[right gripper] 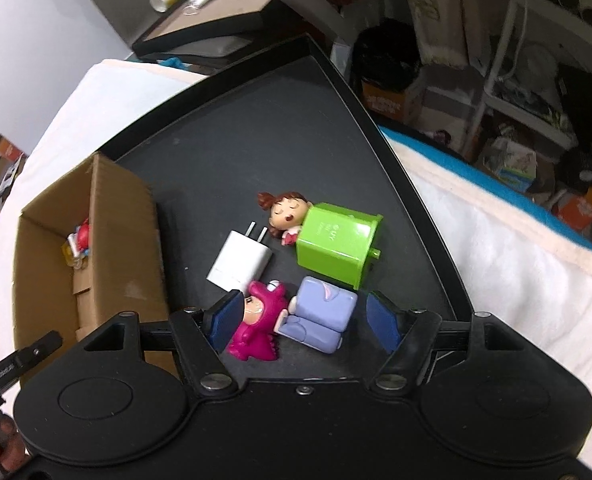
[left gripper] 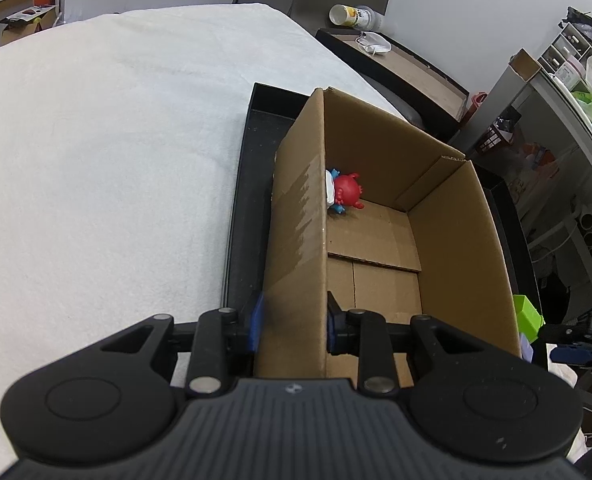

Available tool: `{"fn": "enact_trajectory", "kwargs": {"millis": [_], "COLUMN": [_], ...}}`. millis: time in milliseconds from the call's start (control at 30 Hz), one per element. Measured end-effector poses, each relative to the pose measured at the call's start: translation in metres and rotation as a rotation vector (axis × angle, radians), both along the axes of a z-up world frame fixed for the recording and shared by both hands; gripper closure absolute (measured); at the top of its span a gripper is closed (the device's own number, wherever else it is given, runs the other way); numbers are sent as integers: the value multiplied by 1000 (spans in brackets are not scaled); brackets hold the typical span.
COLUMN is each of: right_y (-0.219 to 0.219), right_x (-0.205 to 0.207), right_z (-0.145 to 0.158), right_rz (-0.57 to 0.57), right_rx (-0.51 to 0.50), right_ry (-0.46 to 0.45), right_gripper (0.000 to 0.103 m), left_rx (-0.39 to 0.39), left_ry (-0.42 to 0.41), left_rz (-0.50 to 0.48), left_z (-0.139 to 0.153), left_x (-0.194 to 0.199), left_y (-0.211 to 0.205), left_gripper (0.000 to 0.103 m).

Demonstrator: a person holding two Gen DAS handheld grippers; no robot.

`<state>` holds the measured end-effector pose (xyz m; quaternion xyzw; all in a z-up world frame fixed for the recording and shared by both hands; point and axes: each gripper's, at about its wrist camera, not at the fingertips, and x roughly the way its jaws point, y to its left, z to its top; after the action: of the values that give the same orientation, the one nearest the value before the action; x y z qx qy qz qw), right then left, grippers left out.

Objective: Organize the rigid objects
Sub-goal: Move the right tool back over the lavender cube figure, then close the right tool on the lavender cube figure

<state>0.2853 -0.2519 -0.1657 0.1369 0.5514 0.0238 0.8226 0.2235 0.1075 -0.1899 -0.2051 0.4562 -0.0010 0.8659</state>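
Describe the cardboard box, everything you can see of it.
The cardboard box is a plain brown corrugated carton, open at the top, standing upright at one side of the black tray. Its floor is made of folded flaps, and a strip of clear tape shows on one outer wall. The left gripper is clamped on that wall's rim, one pad inside and one outside. A red figurine lies in a far corner, against the wall, with other small toys partly hidden.

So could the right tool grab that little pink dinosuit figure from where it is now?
Probably yes. The right tool hangs open just above the tray, and the pink figure lies by its left finger. The purple figure beside it crowds the gap, though.
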Motion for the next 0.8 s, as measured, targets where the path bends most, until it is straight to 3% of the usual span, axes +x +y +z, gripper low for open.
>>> {"fn": "enact_trajectory", "kwargs": {"millis": [233,800], "right_y": [-5,11], "right_x": [8,16], "right_z": [-16,-37], "right_rz": [-50,-11], "right_rx": [5,-35], "right_ry": [33,77], "right_gripper": [35,37], "left_rx": [3,-32], "left_ry": [-8,-25], "left_rz": [1,20], "left_z": [2,5], "left_x": [-3,-10], "left_y": [1,6], "left_gripper": [74,75]}}
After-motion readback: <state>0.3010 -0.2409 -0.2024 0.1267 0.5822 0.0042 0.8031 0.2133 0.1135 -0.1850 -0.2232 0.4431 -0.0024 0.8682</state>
